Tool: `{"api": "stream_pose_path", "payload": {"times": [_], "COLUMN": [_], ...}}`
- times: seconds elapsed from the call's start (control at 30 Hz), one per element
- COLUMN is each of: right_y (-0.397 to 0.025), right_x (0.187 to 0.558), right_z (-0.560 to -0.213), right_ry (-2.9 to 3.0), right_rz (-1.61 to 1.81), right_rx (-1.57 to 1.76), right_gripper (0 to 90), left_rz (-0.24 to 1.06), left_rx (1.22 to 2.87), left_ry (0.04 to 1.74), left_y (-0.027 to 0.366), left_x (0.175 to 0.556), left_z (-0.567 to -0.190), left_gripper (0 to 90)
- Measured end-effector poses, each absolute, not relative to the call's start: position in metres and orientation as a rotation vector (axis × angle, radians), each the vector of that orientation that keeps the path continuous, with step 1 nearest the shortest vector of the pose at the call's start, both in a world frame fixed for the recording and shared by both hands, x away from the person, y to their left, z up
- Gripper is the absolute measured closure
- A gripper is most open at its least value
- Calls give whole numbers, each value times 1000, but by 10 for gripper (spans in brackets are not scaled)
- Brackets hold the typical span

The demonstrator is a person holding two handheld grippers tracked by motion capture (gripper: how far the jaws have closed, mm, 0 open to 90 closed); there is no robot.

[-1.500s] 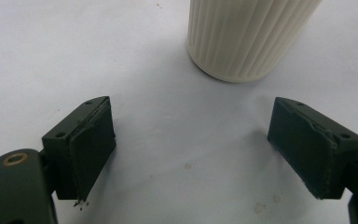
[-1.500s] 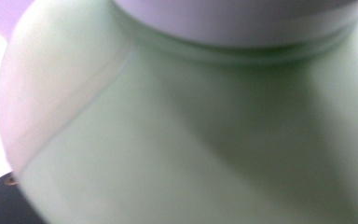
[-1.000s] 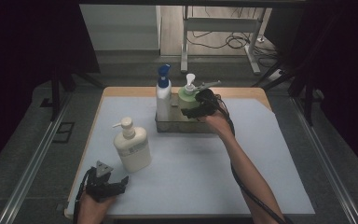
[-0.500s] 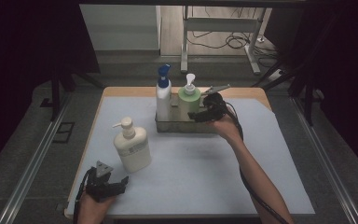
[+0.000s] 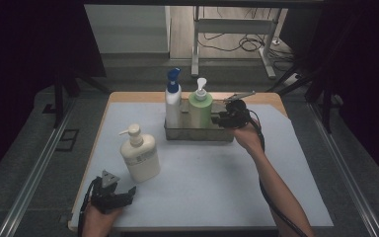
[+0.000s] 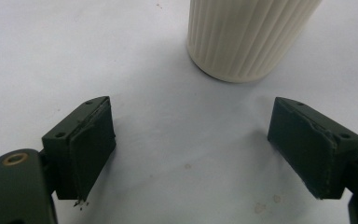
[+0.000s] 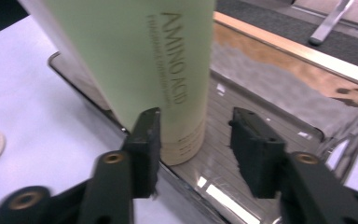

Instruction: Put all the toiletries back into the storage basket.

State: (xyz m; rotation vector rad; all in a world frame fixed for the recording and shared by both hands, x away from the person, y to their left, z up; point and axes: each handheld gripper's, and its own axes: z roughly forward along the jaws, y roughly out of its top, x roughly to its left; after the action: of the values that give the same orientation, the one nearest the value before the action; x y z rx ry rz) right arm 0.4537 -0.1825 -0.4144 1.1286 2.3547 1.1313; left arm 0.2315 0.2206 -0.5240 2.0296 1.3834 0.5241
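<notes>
Standing at the tray's right end, right of centre in the high view, the right hand-held gripper has its jaws parted and clasps nothing; in its own view the green bottle rises just beyond the jaws, off the pads.

- Green bottle: upright in the metal tray, centre of frame; judged stowed.
- Blue-capped bottle: upright in the same tray, just left of the green one; judged stowed.
- Cream pump bottle: upright on the desk, lower left of frame, well apart from the tray; judged the item left to move.
- Left hand-held gripper: bottom left, low over the desk, jaws wide, empty; its own view has the cream bottle's ribbed base near, ahead of the pads, untouched.

Tally, as judged: two bottles in, one out; tray's right end bare.
</notes>
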Motion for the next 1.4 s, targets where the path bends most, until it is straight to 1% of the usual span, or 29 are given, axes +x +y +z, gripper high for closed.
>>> {"api": "stream_pose_path", "payload": {"times": [0.17, 0.23, 0.27, 0.67, 1.07, 1.4], "right_y": [-183, -183, -181, -171, -164, -160], "right_x": [457, 460, 463, 480, 485, 484], "right_z": [-417, -418, -421, -438, -449, -451], "right_ry": [2307, 2304, 2304, 2293, 2332, 2329], "right_rz": [1127, 1119, 1106, 1061, 1078, 1072], "right_rx": [1137, 1149, 1156, 1217, 1224, 1226], "right_gripper": [816, 877, 892, 892, 890, 891], "left_rz": [524, 524, 524, 524, 523, 525], "left_rx": [2029, 2029, 2029, 2029, 2029, 2030], "left_ry": [1383, 1383, 1383, 1383, 1383, 1383], "left_y": [221, 221, 221, 221, 221, 221], "left_x": [231, 231, 231, 231, 231, 232], "left_z": [-524, -524, -524, -524, -524, -524], "left_gripper": [146, 146, 146, 146, 146, 146]}}
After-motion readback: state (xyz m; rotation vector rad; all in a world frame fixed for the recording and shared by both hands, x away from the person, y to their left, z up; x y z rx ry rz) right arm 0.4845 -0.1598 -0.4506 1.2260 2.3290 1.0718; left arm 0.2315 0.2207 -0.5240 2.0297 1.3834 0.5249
